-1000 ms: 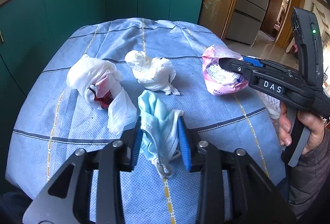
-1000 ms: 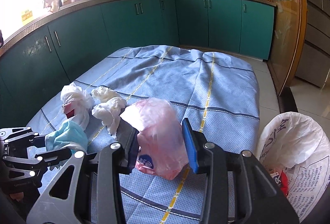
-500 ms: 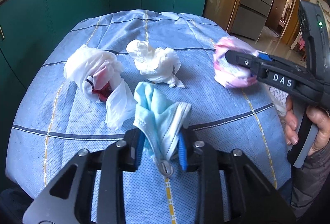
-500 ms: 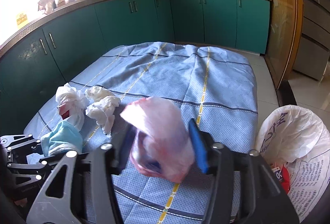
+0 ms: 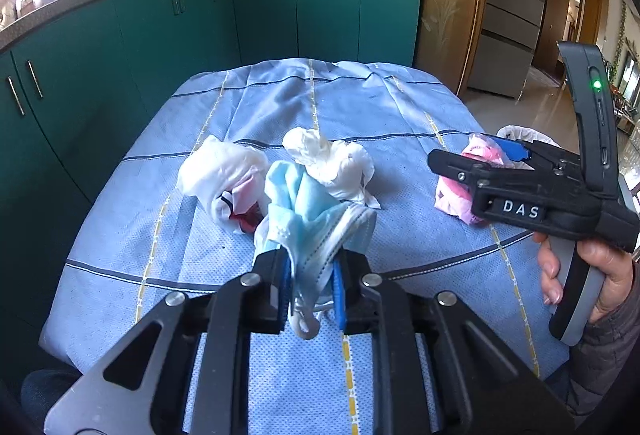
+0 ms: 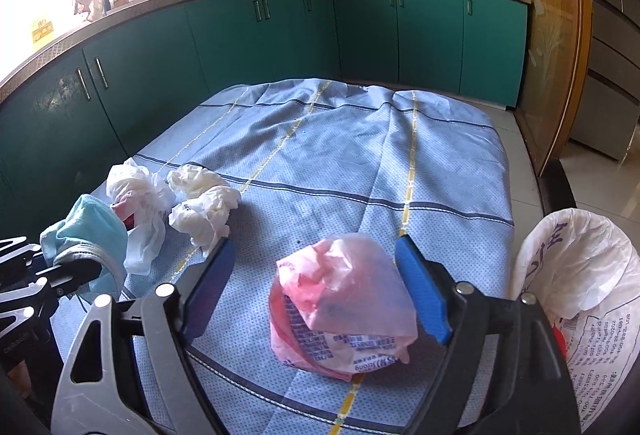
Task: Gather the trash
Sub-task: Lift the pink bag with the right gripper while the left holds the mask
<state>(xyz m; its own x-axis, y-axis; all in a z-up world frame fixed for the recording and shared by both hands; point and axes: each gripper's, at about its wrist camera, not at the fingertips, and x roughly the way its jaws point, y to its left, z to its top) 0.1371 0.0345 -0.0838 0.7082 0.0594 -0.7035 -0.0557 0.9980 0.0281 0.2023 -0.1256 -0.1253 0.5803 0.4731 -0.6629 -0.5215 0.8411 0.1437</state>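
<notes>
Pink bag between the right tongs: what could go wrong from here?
1. The right tongs are opening; the pink bag lies loose on the tablecloth, short of the white trash bag.
2. The left tongs pinch only the blue mask's lower folds; it may slip.

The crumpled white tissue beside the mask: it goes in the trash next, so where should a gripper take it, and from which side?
Grip the crumpled white tissue across its tall bunched middle, coming down from above and the near side. The wad stands high there; its thin flat corners would likely slip. The face mask clamped in the left gripper must clear first.
</notes>
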